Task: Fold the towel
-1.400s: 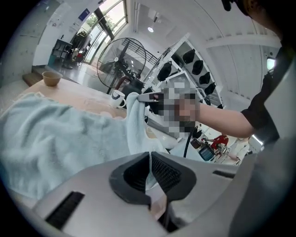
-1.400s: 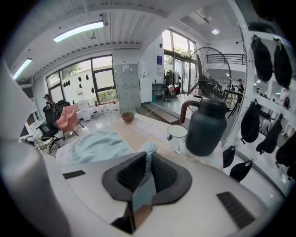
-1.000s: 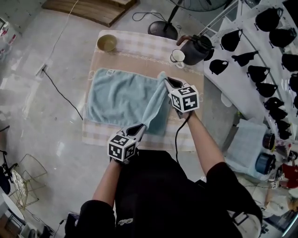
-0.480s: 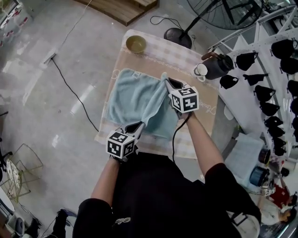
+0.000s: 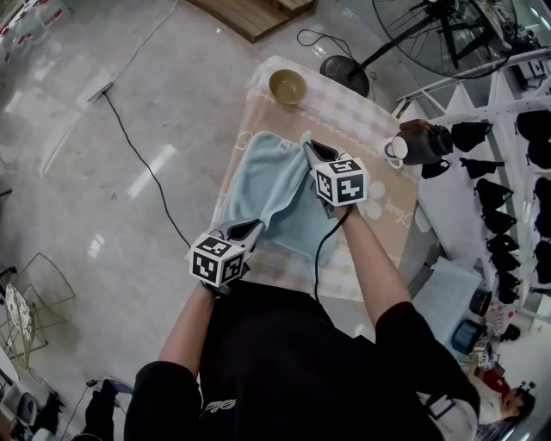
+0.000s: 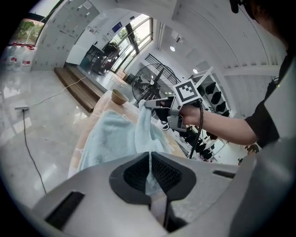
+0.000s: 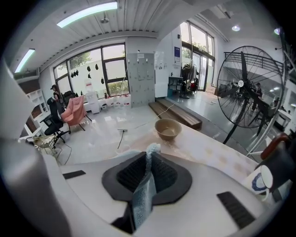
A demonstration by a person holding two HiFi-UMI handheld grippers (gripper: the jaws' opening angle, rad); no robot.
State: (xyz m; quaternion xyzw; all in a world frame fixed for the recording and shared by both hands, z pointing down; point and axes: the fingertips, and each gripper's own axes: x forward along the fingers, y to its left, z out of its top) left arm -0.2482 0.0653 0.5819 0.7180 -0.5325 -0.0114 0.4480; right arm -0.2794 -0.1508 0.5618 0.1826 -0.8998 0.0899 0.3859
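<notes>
The tablecloth (image 5: 389,226) script is illegible; left gripper (image 5: 253,227) and right gripper (image 5: 311,147) pinch towel (image 5: 274,185).

Pretty bright everywhere, looks like daylight plus ceiling lights. The head view is crisp, with white glare streaks on the glossy floor (image 5: 103,129) around 9 o'clock. Both gripper views are heavy fisheye with black corners and bent lines at the rim. The ceiling light strip (image 7: 88,14) blows out at 11 o'clock, the windows (image 7: 92,65) wash out a bit, and the foreground at 6 o'clock is soft.
</notes>
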